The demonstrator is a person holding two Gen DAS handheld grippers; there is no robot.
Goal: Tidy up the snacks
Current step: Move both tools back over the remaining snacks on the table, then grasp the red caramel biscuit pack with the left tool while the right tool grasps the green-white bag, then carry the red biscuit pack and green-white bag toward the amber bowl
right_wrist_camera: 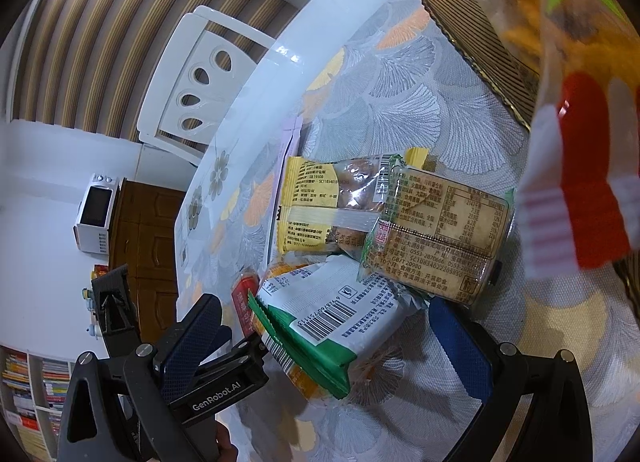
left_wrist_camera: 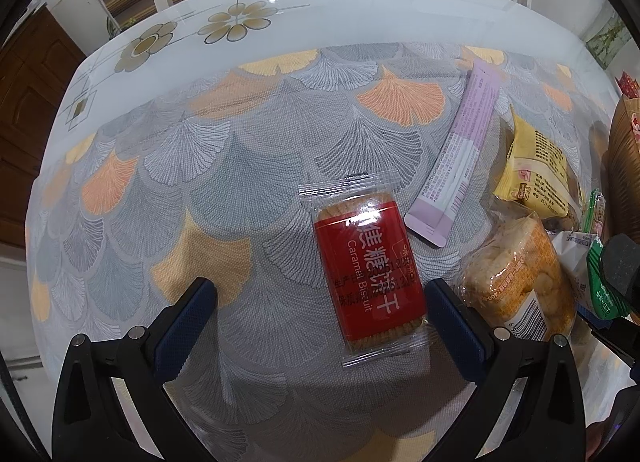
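A red caramel biscuit pack (left_wrist_camera: 368,274) lies flat on the fan-patterned cloth between the fingers of my open left gripper (left_wrist_camera: 320,318), closer to the right finger, which does not grip it. To its right lies a pile: a purple stick sachet (left_wrist_camera: 460,157), a yellow pack (left_wrist_camera: 536,173) and a clear orange pack (left_wrist_camera: 516,286). My right gripper (right_wrist_camera: 326,346) is open over that pile, with a green-and-white pack (right_wrist_camera: 332,314) between its fingers and not clamped. A tan label pack (right_wrist_camera: 436,238) and the yellow pack (right_wrist_camera: 316,205) lie just beyond.
A brown striped basket (right_wrist_camera: 472,33) with bagged snacks stands at the far right of the table. A blurred orange, red and white bag (right_wrist_camera: 580,141) hangs close to the right camera. White chairs (right_wrist_camera: 200,77) stand along the table's far edge (left_wrist_camera: 320,1).
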